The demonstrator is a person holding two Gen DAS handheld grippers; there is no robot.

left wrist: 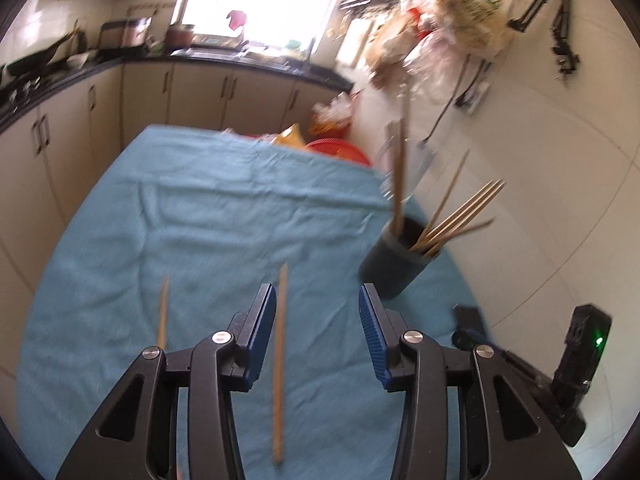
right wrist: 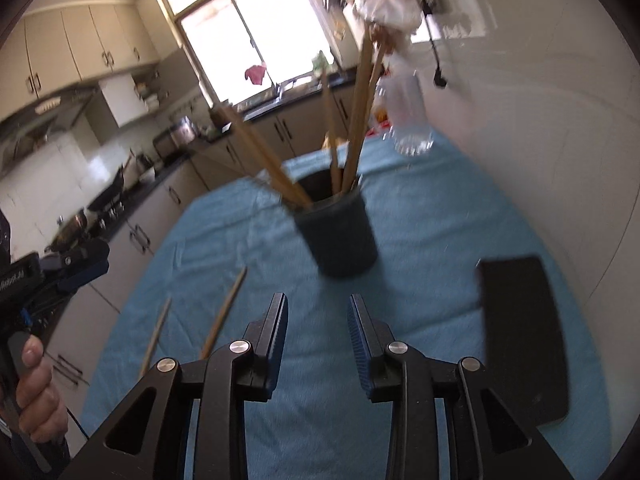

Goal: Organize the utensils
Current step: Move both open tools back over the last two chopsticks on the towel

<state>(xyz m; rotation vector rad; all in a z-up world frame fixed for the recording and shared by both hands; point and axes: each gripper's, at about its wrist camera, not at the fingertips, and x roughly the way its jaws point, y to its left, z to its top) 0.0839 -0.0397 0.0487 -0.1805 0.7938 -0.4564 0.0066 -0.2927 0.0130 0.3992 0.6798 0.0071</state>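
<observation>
Blown-out window (right wrist: 240, 44) backlight, motion blur

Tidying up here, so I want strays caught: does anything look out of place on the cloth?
Yes. Two chopsticks lie loose on the blue cloth, apart from each other, while the rest stand in the dark holder. A black phone also lies flat beside the holder. Nothing looks spilled or broken.
</observation>
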